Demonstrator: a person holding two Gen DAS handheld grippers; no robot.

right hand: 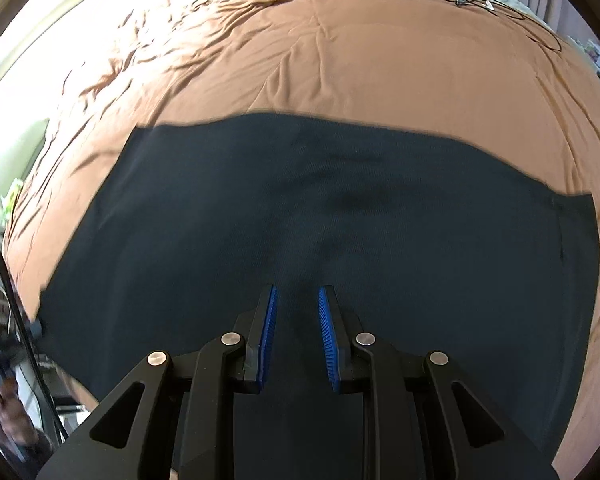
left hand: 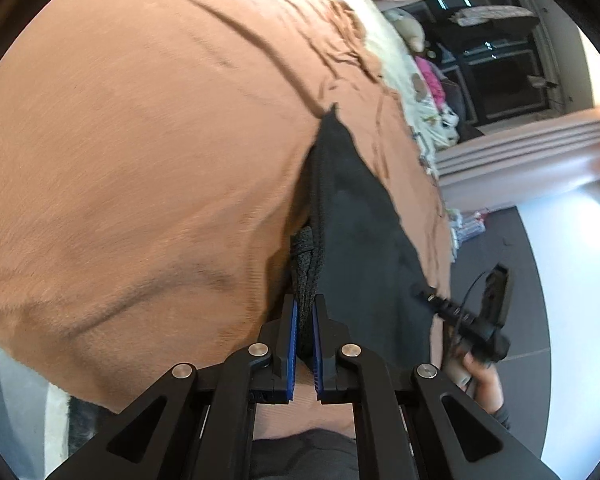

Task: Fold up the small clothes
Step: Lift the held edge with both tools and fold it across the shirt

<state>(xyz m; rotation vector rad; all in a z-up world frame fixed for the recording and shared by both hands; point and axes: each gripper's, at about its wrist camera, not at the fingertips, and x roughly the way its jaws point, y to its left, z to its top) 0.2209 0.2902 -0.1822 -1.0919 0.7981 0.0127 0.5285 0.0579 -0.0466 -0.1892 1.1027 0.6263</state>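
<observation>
The dark garment [right hand: 320, 216] lies spread flat on a brown bedspread [right hand: 380, 60], its far edge running straight across the cover in the right wrist view. In the left wrist view the same garment [left hand: 360, 220] is seen edge-on, stretching away from the camera as a narrow dark wedge, with a thicker, knit-textured hem [left hand: 305, 268] bunched at the near end.

The left gripper [left hand: 305, 320] is clamped on that bunched hem; its blue pads [left hand: 293, 344] press the cloth from both sides with only the fabric between them.

The right gripper [right hand: 298, 312] hangs over the middle of the garment, pointing steeply down, its blue pads [right hand: 269, 336] apart with a clear gap and nothing held between them.

A person's hand [left hand: 480, 376] holds the right tool at the bed's edge. Cables [right hand: 500, 4] lie at the far side of the bedspread. Wrinkles gather along the cover's far left portion.
</observation>
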